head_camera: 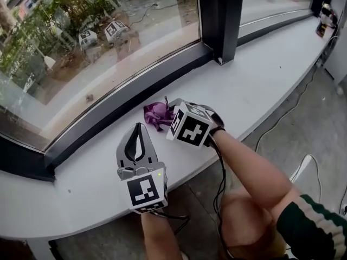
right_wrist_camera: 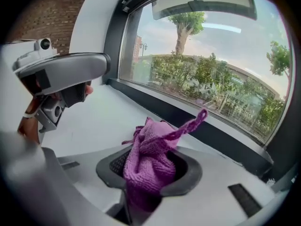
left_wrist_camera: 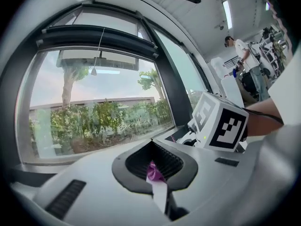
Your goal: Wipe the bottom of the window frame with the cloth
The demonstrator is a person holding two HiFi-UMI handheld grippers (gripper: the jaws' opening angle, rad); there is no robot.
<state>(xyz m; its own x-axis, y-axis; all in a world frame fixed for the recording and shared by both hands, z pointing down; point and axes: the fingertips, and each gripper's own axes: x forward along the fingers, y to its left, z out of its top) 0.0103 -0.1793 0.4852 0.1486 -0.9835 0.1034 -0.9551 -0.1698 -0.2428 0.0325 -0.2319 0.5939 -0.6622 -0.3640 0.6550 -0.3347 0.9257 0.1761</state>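
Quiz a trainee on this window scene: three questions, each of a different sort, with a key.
1. Which gripper grips the cloth? A left, B right, C neither.
2. True or false: the cloth is spread out flat.
3. Fill in: the cloth's colour is ___.

Key:
1. B. The right gripper has its jaws closed on it.
2. False. It is bunched up, with one corner sticking out.
3. Purple.
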